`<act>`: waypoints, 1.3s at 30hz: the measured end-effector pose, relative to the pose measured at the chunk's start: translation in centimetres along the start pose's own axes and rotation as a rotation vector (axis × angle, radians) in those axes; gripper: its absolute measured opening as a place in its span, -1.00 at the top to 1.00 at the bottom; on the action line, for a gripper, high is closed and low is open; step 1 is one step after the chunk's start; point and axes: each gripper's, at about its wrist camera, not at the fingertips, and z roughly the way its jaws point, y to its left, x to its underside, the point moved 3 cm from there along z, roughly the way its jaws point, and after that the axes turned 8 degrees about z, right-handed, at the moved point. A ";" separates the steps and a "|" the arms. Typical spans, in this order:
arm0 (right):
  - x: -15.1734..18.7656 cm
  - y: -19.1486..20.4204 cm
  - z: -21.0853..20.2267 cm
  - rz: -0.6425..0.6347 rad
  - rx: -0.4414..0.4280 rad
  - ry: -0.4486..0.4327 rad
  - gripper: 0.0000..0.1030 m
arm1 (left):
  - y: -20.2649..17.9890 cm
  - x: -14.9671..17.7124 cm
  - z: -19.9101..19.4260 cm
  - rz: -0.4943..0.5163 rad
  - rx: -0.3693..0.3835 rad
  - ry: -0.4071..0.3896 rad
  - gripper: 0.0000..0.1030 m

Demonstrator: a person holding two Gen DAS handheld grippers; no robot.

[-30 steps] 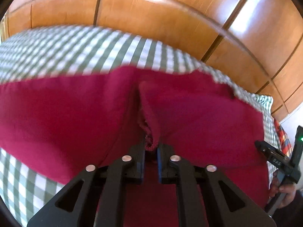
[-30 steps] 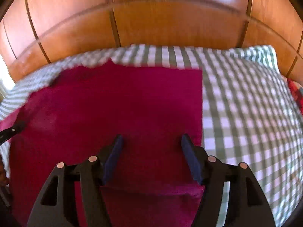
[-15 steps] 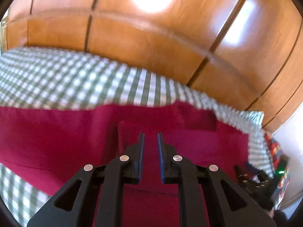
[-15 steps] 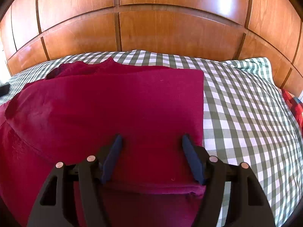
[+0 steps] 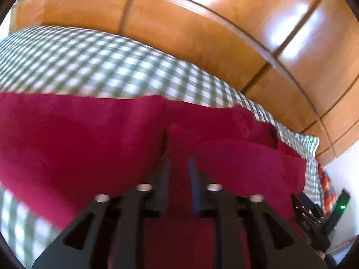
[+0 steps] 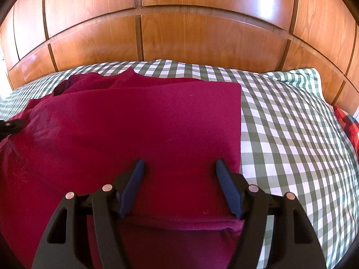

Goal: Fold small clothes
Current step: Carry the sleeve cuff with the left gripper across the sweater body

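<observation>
A dark red garment [image 6: 139,134] lies spread on a green-and-white checked bed cover [image 6: 287,130], its right side folded over with a straight edge. In the left wrist view the garment [image 5: 74,139] fills the lower half, with a raised fold at centre. My left gripper [image 5: 178,165] hovers just over that fold with its jaws a little apart and nothing between them. My right gripper [image 6: 180,168] is wide open over the folded right part, empty. The right gripper also shows at the lower right of the left wrist view [image 5: 314,215].
A polished wooden panelled headboard [image 6: 202,40] stands behind the bed. A red plaid cloth [image 6: 346,123] lies at the far right edge of the bed. Bare checked cover stretches to the right of the garment.
My left gripper has let go of the garment's fold and opened slightly. The garment's left flap now lies folded over. My right gripper has stayed open over the cloth.
</observation>
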 end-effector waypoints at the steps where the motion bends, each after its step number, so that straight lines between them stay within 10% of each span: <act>1: 0.0 0.0 0.0 0.000 0.000 0.000 -0.30 | 1.6 0.3 -1.4 -0.053 -0.012 -0.027 0.14; 12: 0.0 0.4 0.0 -0.021 0.031 -0.007 -0.31 | 24.5 3.3 -14.3 -0.580 -0.207 -0.263 0.02; 19: -0.1 0.6 0.0 -0.039 0.058 -0.010 -0.34 | 33.6 4.1 -16.0 -0.876 -0.179 -0.309 0.02; 23: -0.1 0.8 0.1 -0.052 0.076 -0.013 -0.36 | 35.0 2.4 -15.3 -0.871 -0.187 -0.289 0.15; 25: -0.1 0.8 0.1 -0.056 0.084 -0.016 -0.37 | 35.2 1.8 -14.5 -0.828 -0.224 -0.251 0.87; 31: -0.1 0.8 0.2 -0.056 0.084 -0.016 -0.38 | 31.5 -0.1 -15.9 -0.682 -0.230 -0.311 0.88; 39: -0.1 0.8 0.2 -0.049 0.075 -0.015 -0.38 | 13.2 -4.8 -14.6 -0.251 -0.023 -0.358 0.88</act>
